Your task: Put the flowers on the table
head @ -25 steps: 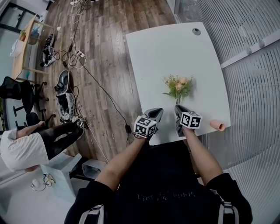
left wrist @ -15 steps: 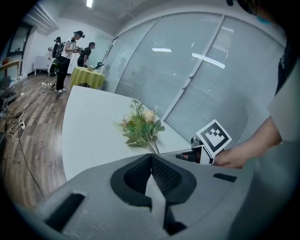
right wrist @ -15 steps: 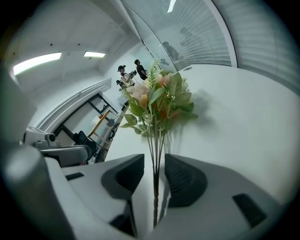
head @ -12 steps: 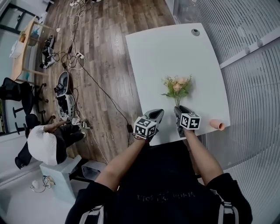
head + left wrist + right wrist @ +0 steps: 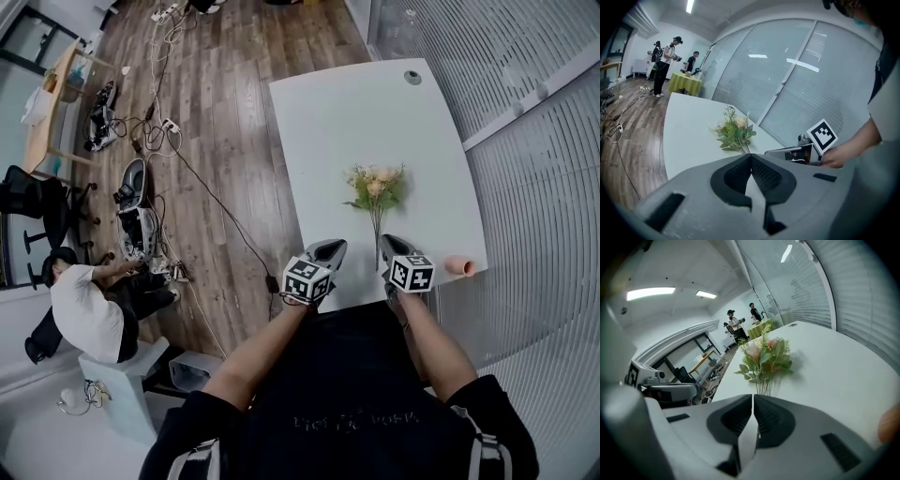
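Observation:
A small bunch of pale pink flowers (image 5: 377,186) with green leaves lies on the white table (image 5: 347,112), its thin stems running back toward the near edge. My right gripper (image 5: 392,246) is shut just right of the stem ends, and nothing shows between its jaws. In the right gripper view the flowers (image 5: 765,357) sit straight ahead of the right gripper (image 5: 753,397), with the stems dropping out of sight behind the jaw tips. My left gripper (image 5: 328,251) is shut and empty at the table's near edge, left of the stems. From there the flowers (image 5: 733,133) are ahead of the left gripper (image 5: 751,157).
A pink cylinder (image 5: 459,266) lies at the table's near right corner. A round cable grommet (image 5: 412,77) marks the far end. A glass wall with blinds (image 5: 525,141) runs along the right. Cables (image 5: 159,122) and gear litter the wood floor left, near a person (image 5: 84,309).
The flowers have come down and more of their stems now shows beside the right gripper, which has drawn back a little toward the near edge. The person at left has shifted.

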A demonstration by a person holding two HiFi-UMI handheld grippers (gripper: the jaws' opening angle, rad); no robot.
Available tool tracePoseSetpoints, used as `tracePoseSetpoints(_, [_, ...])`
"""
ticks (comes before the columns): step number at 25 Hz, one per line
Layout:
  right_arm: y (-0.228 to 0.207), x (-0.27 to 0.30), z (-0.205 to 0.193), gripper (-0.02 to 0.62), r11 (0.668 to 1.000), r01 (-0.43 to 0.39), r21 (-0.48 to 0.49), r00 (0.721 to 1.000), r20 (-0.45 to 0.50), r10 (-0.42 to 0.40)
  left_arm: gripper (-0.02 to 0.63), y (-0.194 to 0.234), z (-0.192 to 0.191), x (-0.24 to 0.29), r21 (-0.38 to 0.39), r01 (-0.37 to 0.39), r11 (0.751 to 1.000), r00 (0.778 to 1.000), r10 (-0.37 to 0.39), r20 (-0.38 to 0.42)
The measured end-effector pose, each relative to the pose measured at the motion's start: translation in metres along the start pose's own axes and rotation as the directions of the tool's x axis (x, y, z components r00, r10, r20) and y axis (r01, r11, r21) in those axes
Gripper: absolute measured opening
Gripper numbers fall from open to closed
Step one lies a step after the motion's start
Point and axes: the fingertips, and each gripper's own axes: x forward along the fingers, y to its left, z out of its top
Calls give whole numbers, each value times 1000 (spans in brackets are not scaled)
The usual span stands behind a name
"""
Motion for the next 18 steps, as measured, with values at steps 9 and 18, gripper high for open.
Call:
tracePoseSetpoints(9, [39, -32, 15, 31, 996, -82, -47, 994, 68, 85, 17, -16, 10, -22, 53, 3, 999, 999, -5, 40])
tracePoseSetpoints(18, [74, -66, 38, 31, 982, -174, -75, 972, 149, 184, 17, -22, 25, -44, 109, -16, 994, 996, 6, 90])
